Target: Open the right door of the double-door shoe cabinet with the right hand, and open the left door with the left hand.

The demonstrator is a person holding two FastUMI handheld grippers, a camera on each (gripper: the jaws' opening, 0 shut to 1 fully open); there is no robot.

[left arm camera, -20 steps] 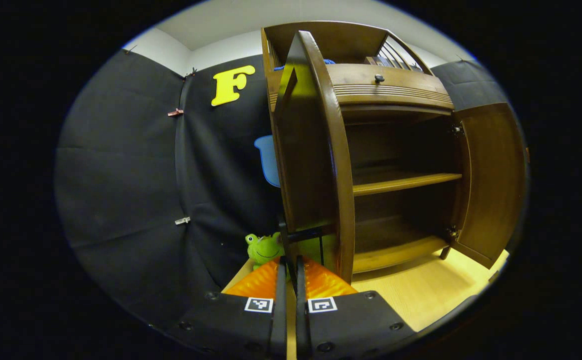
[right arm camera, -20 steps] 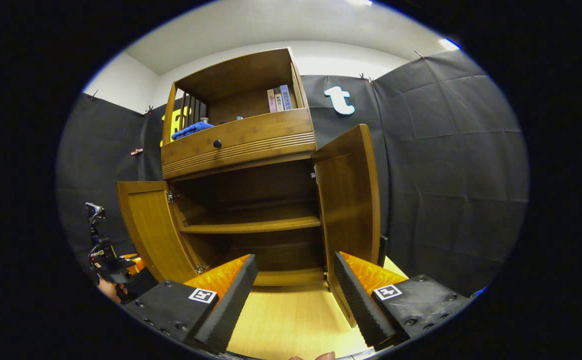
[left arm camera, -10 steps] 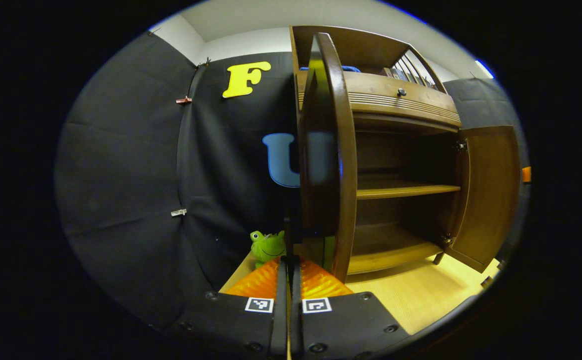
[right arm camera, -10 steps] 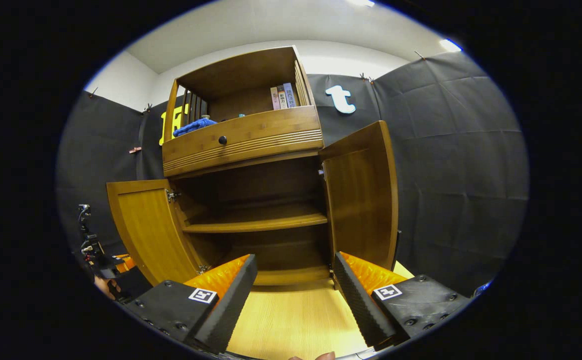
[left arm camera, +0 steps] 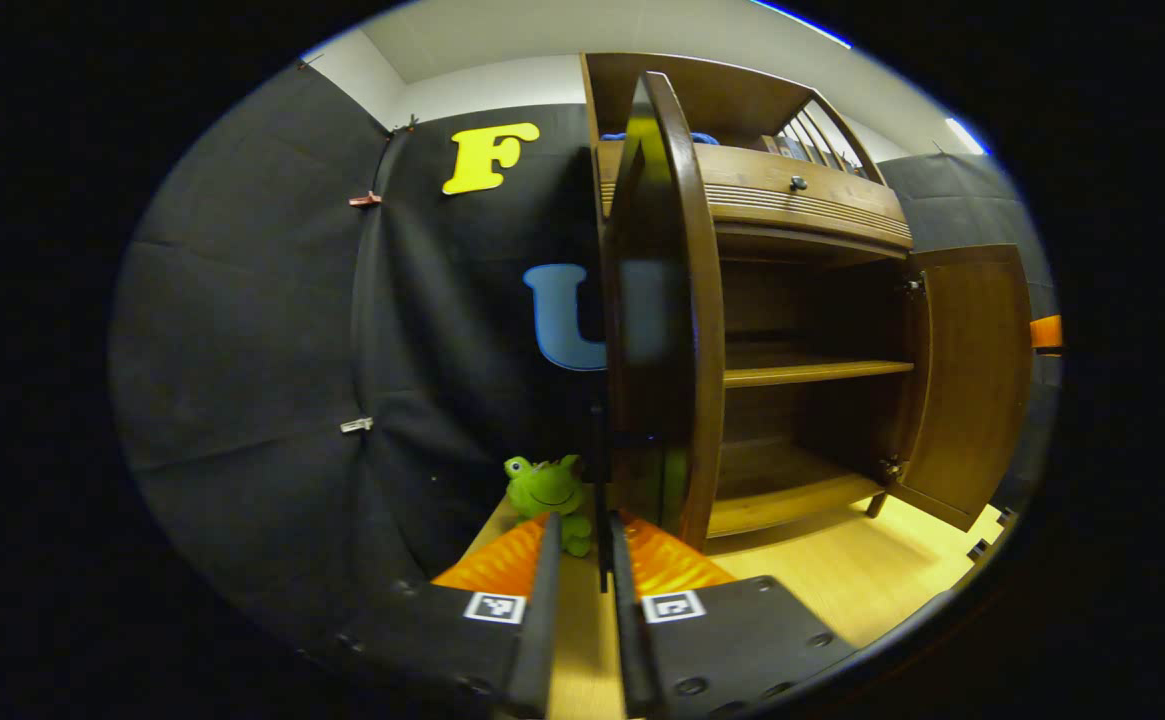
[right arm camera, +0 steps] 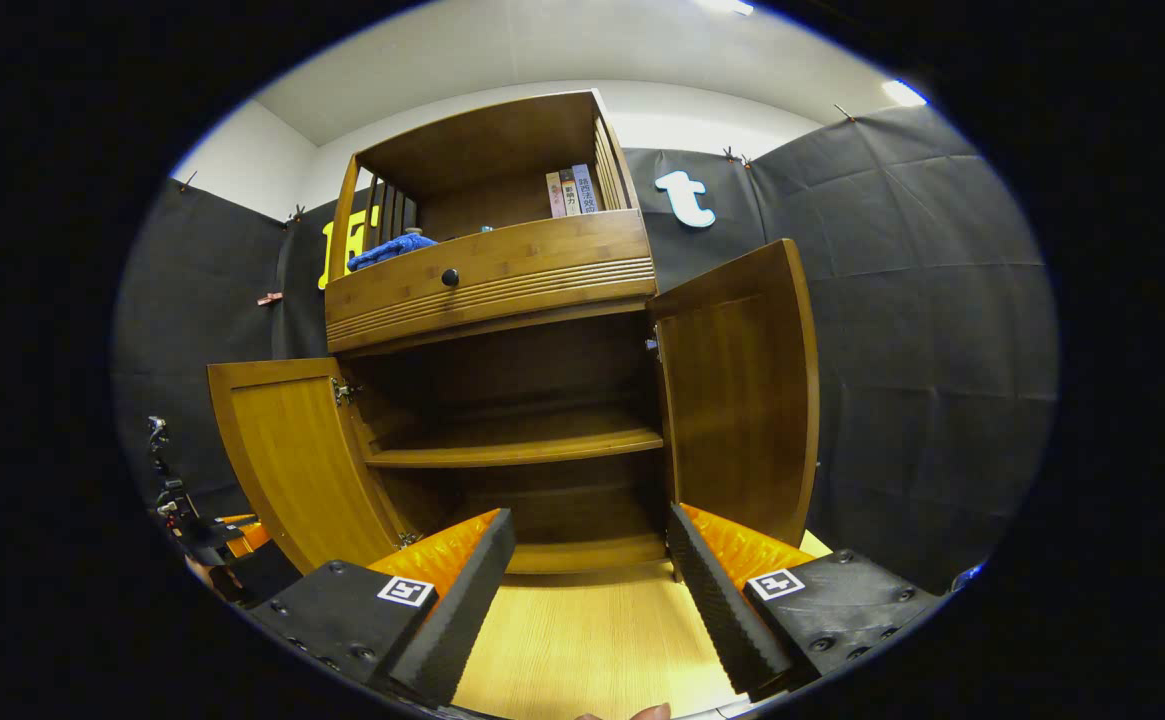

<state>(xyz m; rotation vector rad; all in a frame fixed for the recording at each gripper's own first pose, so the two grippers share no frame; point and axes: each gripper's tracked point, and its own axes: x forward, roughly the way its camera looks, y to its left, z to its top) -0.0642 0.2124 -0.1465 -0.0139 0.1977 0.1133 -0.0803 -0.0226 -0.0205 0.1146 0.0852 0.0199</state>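
Note:
The wooden shoe cabinet stands with both doors swung out. In the left gripper view the left door is edge-on just ahead, its thin dark handle running down between my fingers. My left gripper is open by a narrow gap, and the handle lies close to the right finger. The right door is at the far right. In the right gripper view the left door and right door flank bare shelves. My right gripper is open and holds nothing. The left gripper sits low by the left door.
A green frog toy sits on the light wood floor left of the cabinet. Above the doors is a drawer with a dark knob. The top shelf holds books and a blue cloth.
My left fingers were shut on the left door's handle and have now parted. The left door swung further out. The right door also stands wider in the right gripper view.

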